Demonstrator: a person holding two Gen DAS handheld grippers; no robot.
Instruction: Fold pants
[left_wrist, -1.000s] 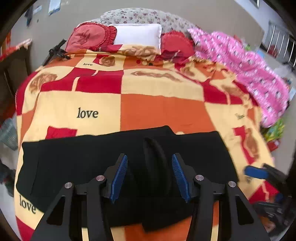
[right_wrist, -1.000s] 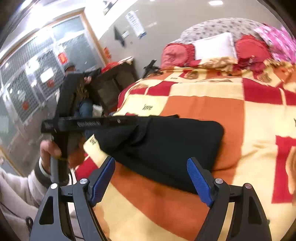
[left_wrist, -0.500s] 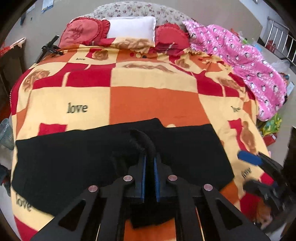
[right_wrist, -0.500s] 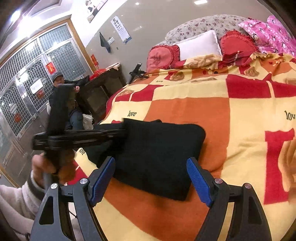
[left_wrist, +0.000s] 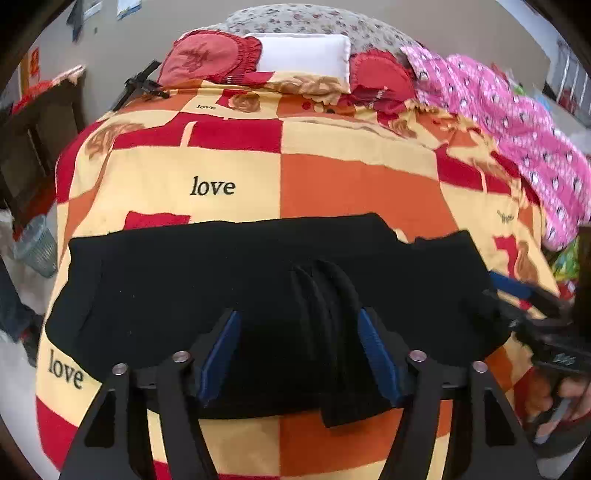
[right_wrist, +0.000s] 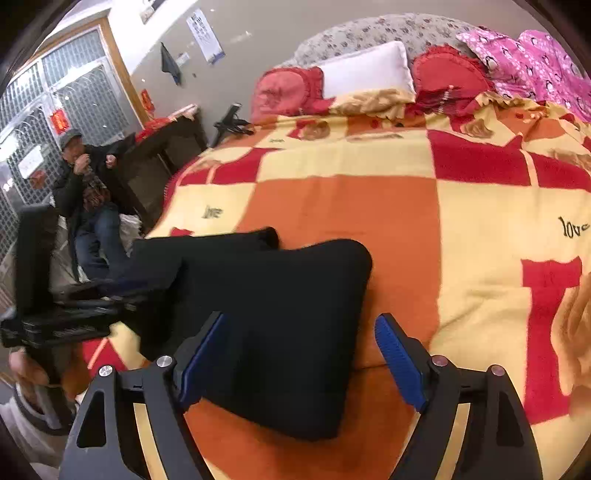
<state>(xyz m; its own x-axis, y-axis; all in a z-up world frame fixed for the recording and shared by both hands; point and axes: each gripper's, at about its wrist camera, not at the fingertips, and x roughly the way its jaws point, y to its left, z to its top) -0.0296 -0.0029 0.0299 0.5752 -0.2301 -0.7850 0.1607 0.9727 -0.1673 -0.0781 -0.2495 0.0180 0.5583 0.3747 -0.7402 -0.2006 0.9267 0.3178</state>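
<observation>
The black pants (left_wrist: 207, 288) lie folded lengthwise across the near part of the bed. A raised ridge of cloth (left_wrist: 328, 306) stands up in their middle. My left gripper (left_wrist: 301, 354) is open, its blue pads on either side of that ridge and not touching it. In the right wrist view the pants (right_wrist: 280, 317) end in a rounded corner. My right gripper (right_wrist: 303, 358) is open and empty, low over that right end. The left gripper also shows in the right wrist view (right_wrist: 62, 314), and the right gripper in the left wrist view (left_wrist: 539, 325).
The bed has a checked orange, red and yellow blanket (left_wrist: 351, 184). Red cushions (left_wrist: 210, 55) and a white pillow (left_wrist: 303, 51) lie at the head. A pink quilt (left_wrist: 517, 122) lies on the right side. A seated man (right_wrist: 85, 192) and dark furniture are off the left.
My left gripper shut on the raised ridge of the pants half a second ago and has now opened again; the ridge stays standing. My right gripper has moved closer over the pants' right end.
</observation>
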